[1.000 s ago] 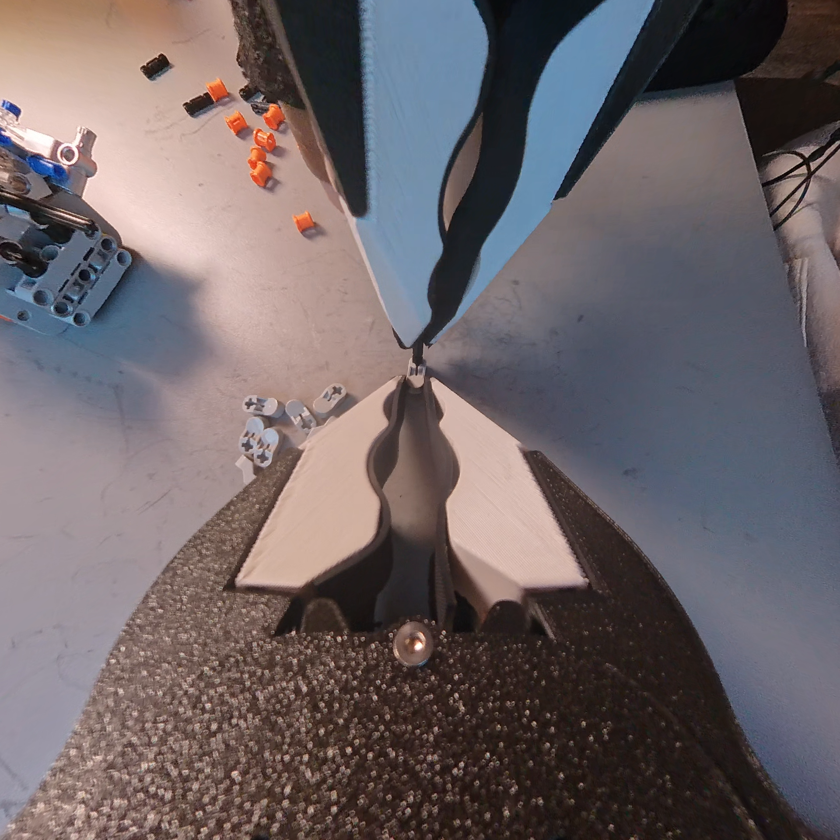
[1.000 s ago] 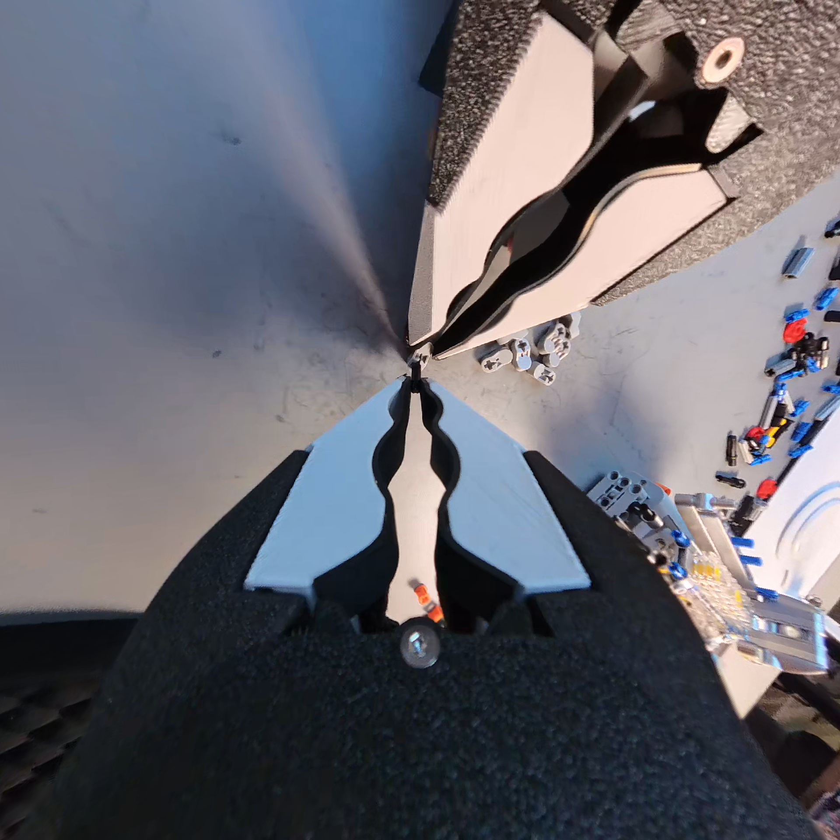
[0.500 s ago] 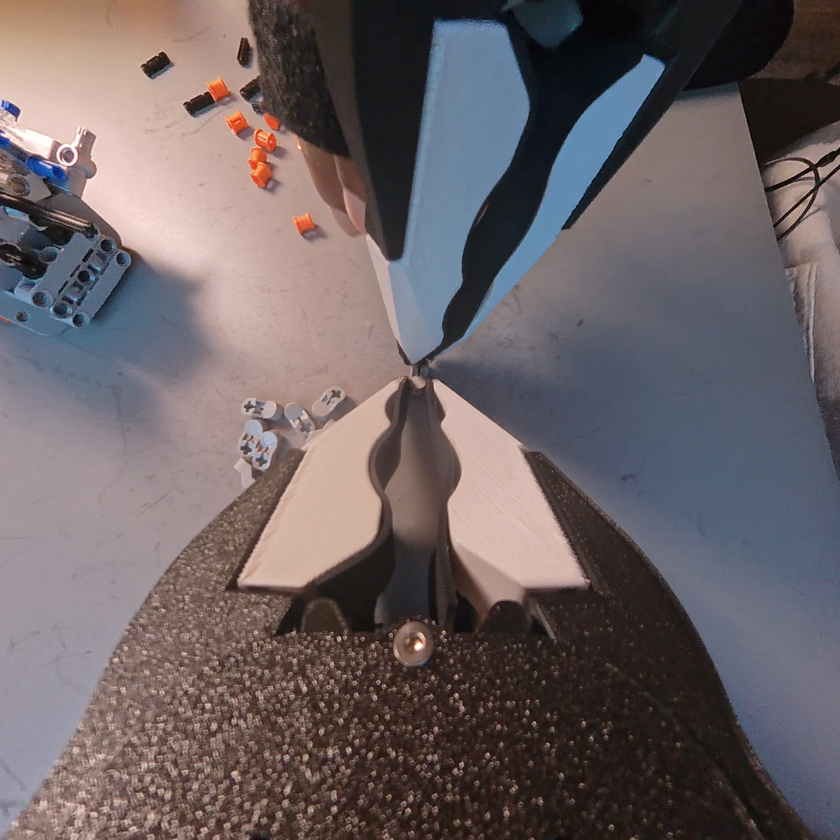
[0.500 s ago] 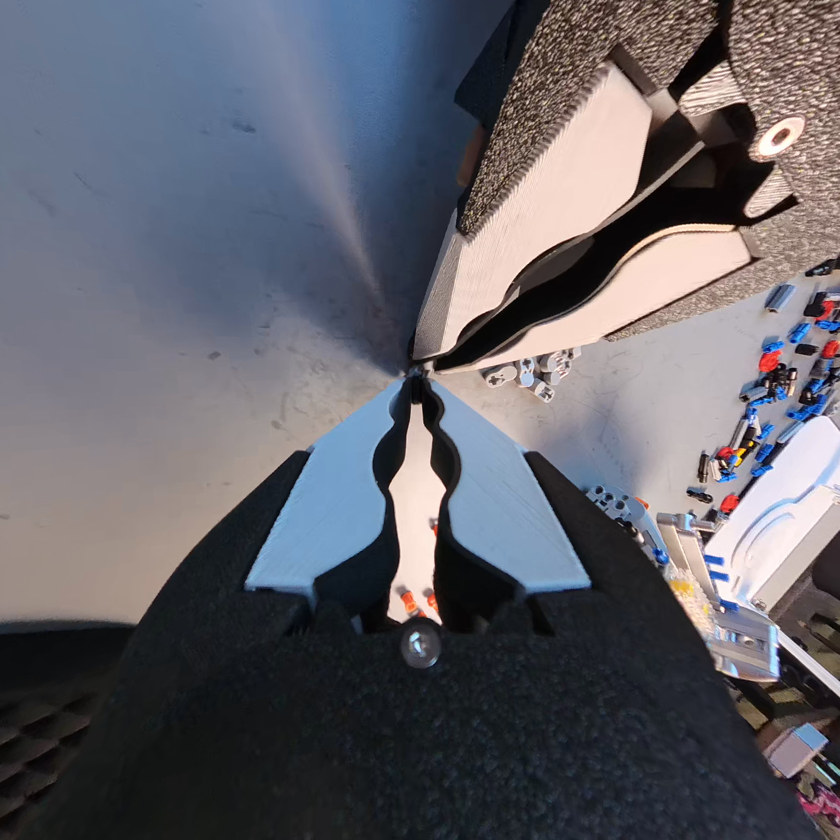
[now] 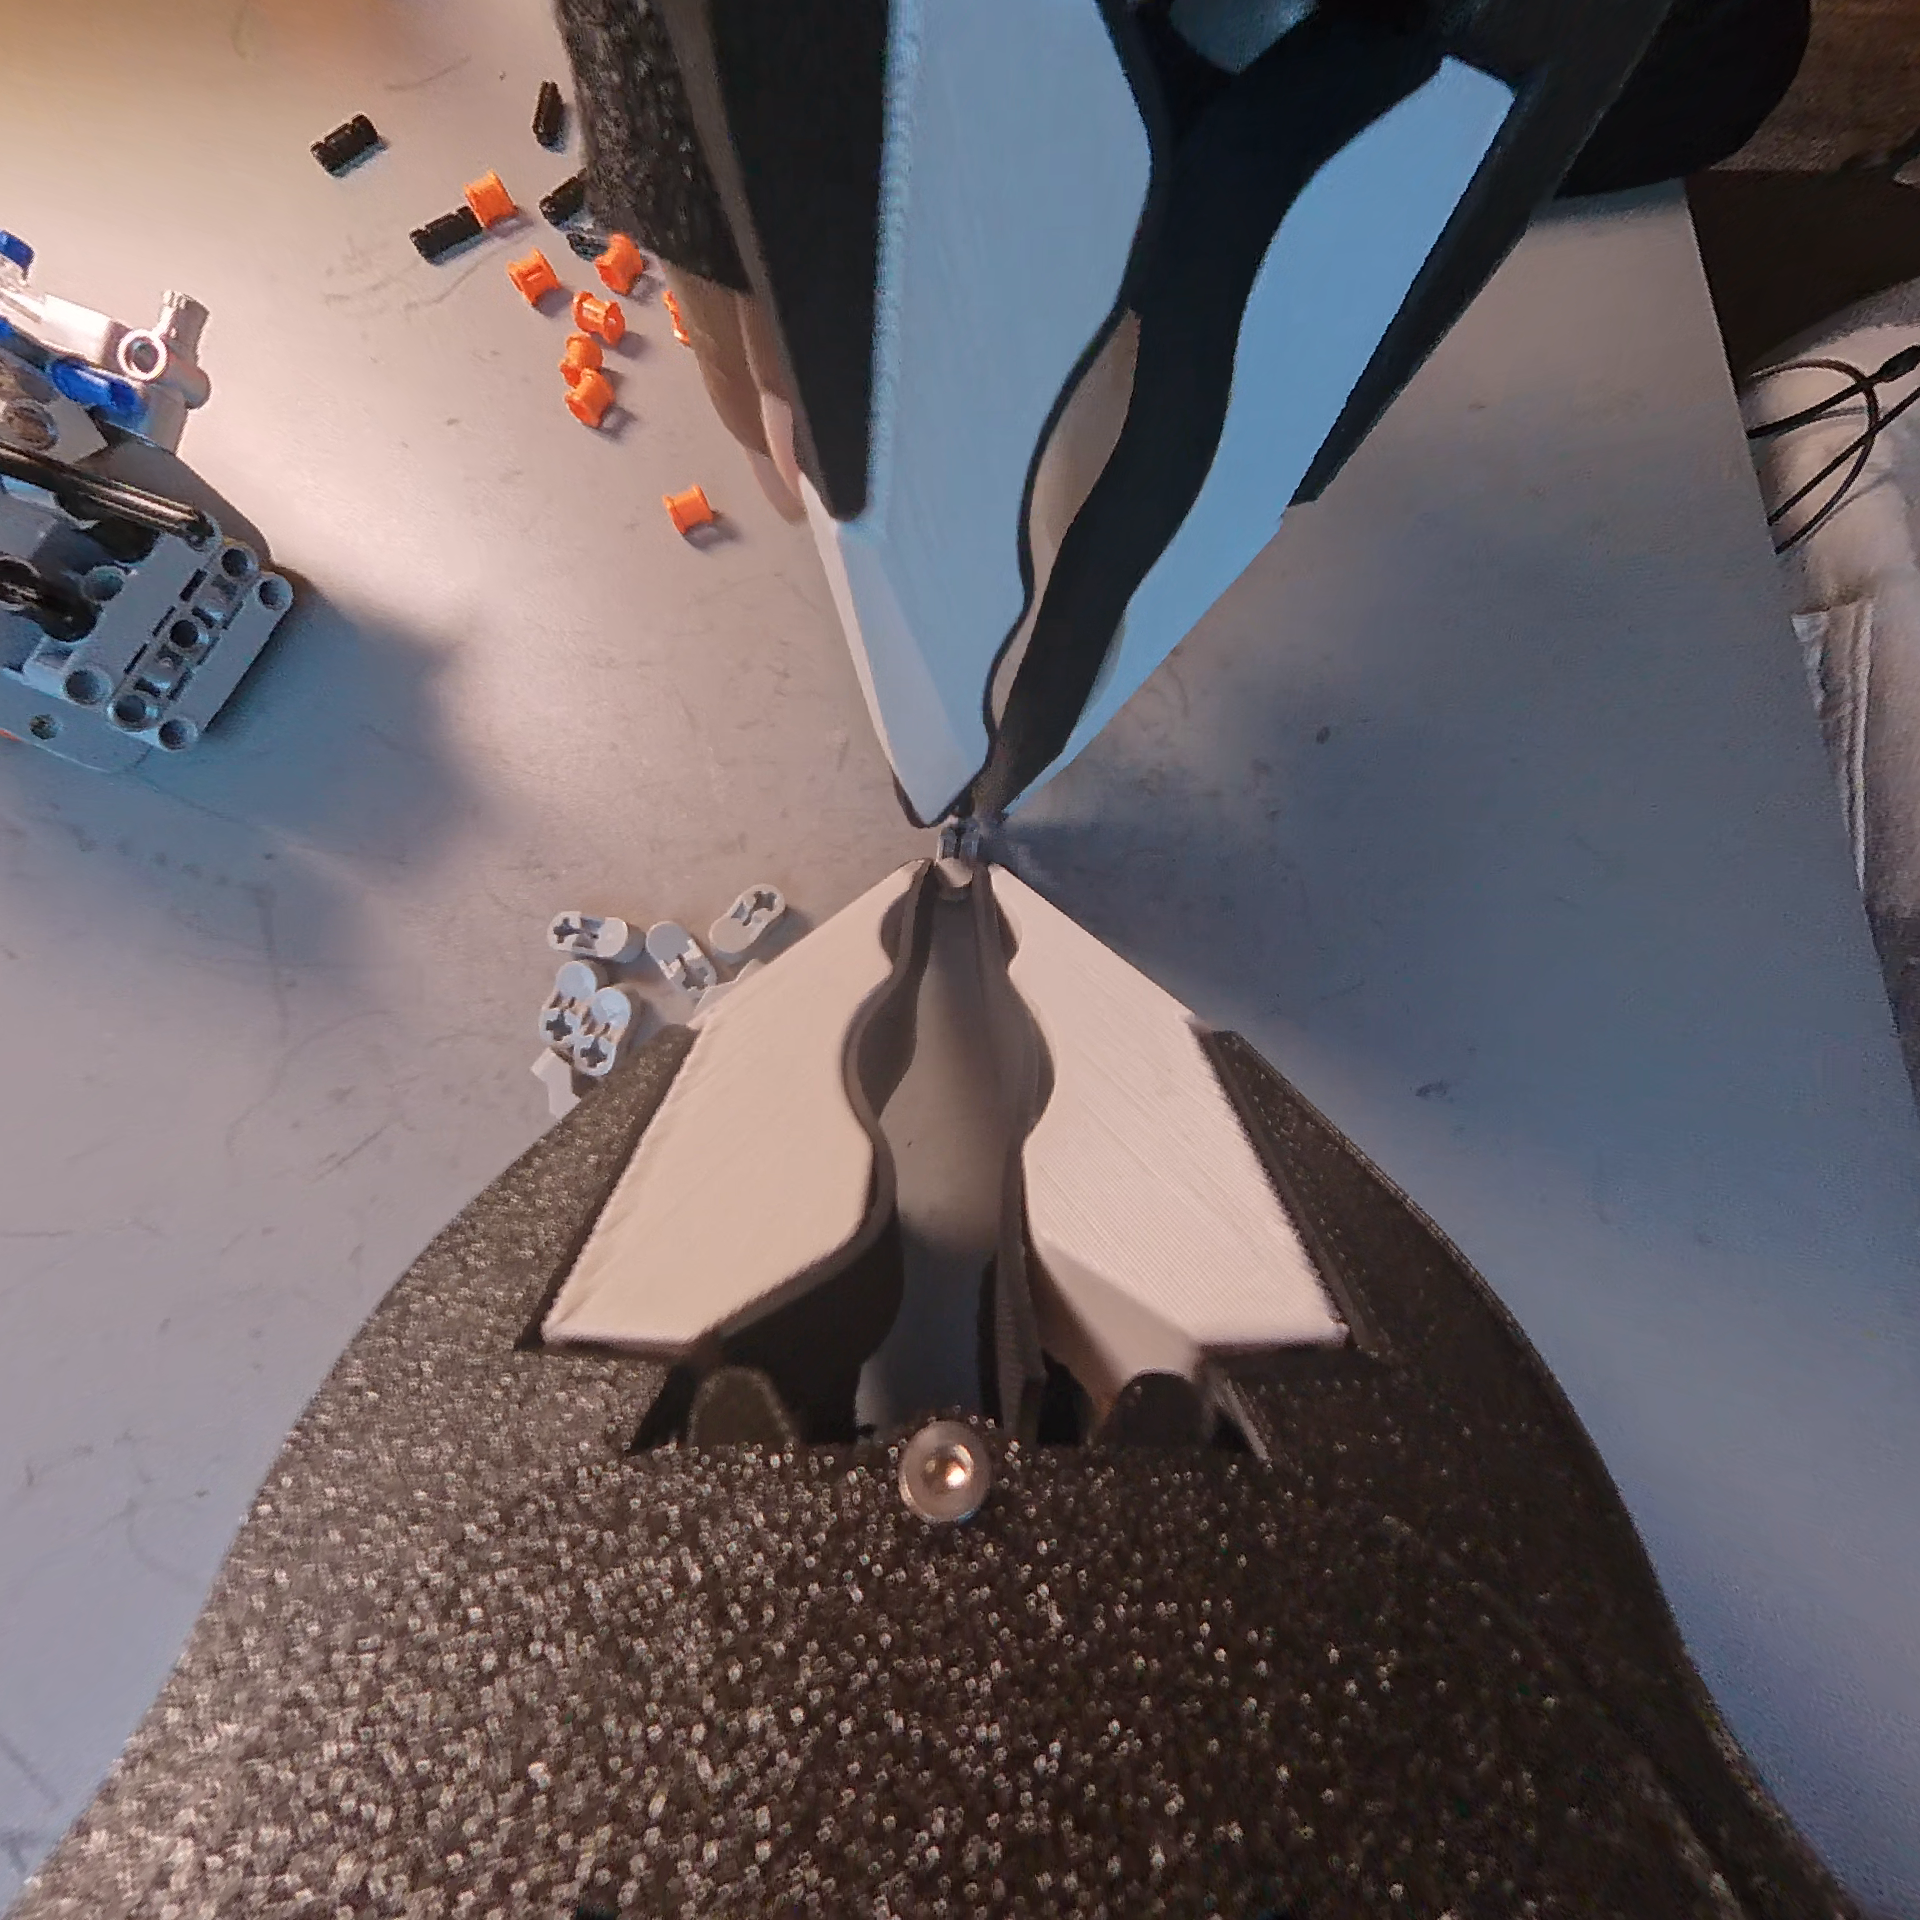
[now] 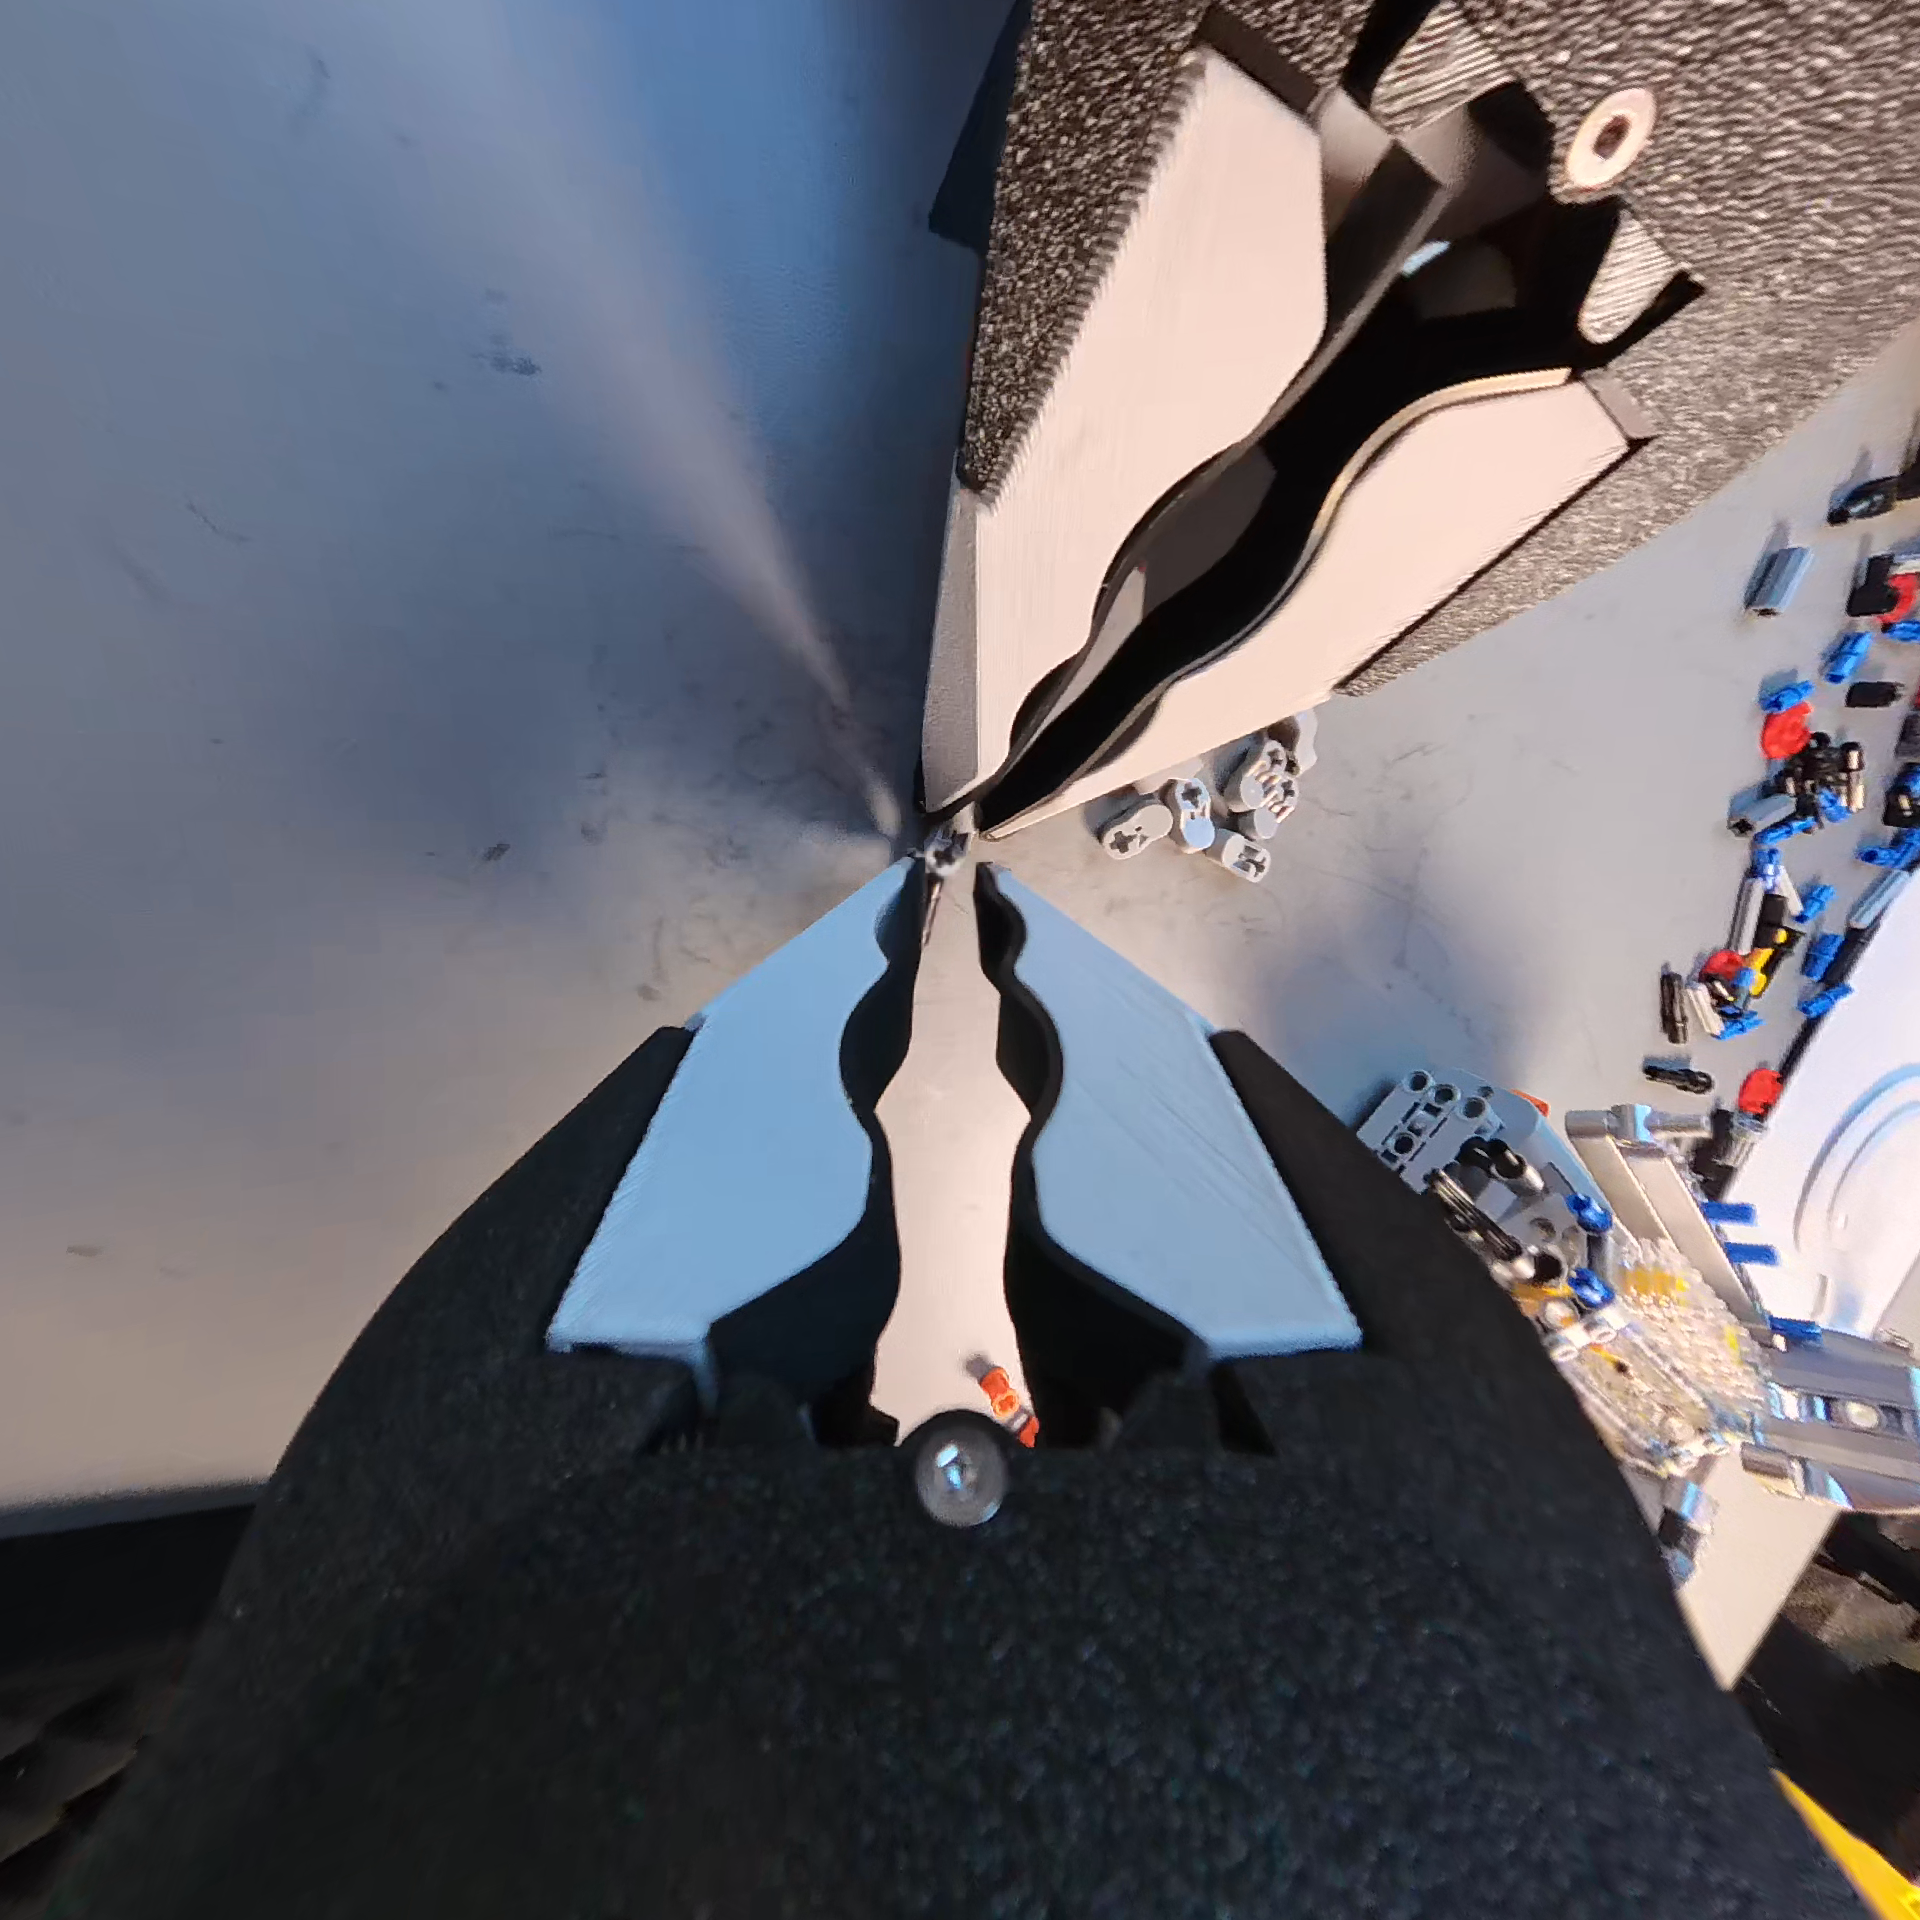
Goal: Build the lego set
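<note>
My left gripper (image 5: pixel 958 871) is shut on a tiny grey connector piece (image 5: pixel 962 840) with a black pin in it, held above the white table (image 5: pixel 1455 935). My right gripper (image 6: pixel 951 873) meets it tip to tip. Its jaws stand a narrow gap apart, right by the pin end of the same piece (image 6: pixel 943 850). In the left wrist view the right gripper (image 5: pixel 982 816) comes down from above. In the right wrist view the left gripper (image 6: pixel 954 816) comes in from the upper right. A hand's fingers (image 5: pixel 748 395) show behind the right gripper.
A small heap of grey connectors (image 5: pixel 623 977) lies just left of my left gripper, also in the right wrist view (image 6: pixel 1216 821). Orange bushes (image 5: pixel 587 312) and black pins (image 5: pixel 447 229) lie far left. A grey part-built model (image 6: pixel 1507 1174), blue and red parts (image 6: pixel 1787 883) and a white tray (image 6: pixel 1860 1174) are nearby. The grippers are tip to tip, or close to it.
The right gripper's jaws were shut at the tip and now stand slightly apart. The two grippers have tilted a little against each other but stay tip to tip. The left gripper keeps its hold.
</note>
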Demonstrator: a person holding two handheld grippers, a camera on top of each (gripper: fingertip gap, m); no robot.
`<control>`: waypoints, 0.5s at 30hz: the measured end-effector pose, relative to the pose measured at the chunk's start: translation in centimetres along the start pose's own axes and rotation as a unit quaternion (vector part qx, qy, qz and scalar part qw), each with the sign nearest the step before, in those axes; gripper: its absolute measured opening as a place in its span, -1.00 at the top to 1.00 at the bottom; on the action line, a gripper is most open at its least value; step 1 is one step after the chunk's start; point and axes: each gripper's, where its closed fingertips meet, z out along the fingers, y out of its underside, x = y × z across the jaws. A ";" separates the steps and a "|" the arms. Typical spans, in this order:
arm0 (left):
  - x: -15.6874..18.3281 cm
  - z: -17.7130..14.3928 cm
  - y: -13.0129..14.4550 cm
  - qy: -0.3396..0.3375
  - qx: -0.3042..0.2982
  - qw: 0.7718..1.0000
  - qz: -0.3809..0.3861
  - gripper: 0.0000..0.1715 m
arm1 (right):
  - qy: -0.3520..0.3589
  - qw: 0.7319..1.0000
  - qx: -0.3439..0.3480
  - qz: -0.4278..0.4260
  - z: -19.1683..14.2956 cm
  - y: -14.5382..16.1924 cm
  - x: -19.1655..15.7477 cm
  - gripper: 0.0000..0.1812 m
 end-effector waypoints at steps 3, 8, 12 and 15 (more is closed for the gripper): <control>0.0 0.0 0.0 0.000 0.000 1.000 0.000 0.95 | -0.003 1.000 0.009 0.014 -0.2 0.1 0.1 0.89; 0.0 0.0 0.0 0.000 0.000 1.000 0.000 0.95 | -0.036 0.995 0.040 0.084 -1.1 0.8 -0.4 0.86; 0.0 0.0 0.0 0.001 0.000 1.000 0.000 0.94 | -0.070 0.969 0.110 0.211 -1.6 1.4 -0.8 0.86; 0.0 0.0 0.0 0.001 0.000 1.000 -0.001 0.94 | -0.070 0.954 0.135 0.258 -1.2 1.4 -0.9 0.86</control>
